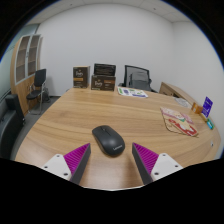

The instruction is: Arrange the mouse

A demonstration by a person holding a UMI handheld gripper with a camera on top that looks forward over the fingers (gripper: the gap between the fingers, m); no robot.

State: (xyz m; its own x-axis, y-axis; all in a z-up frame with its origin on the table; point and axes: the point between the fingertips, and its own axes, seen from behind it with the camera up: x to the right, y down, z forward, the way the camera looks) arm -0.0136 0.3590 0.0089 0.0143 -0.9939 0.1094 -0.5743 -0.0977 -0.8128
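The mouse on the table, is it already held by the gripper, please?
No. The mouse lies on the table just ahead of the open gripper, untouched by its fingers.

White walls, wooden table [70, 125], office chairs [136, 77], tall shelf [27, 62]

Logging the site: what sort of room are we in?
Likely an office meeting room: a large wooden conference table, black swivel office chairs and a shelving unit. The black computer mouse lies ahead of the open gripper.

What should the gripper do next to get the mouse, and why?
Probably ease straight forward. The gripper is open, and the mouse lies on the table just ahead of the fingers, in line with the gap between them, not yet between the pads.
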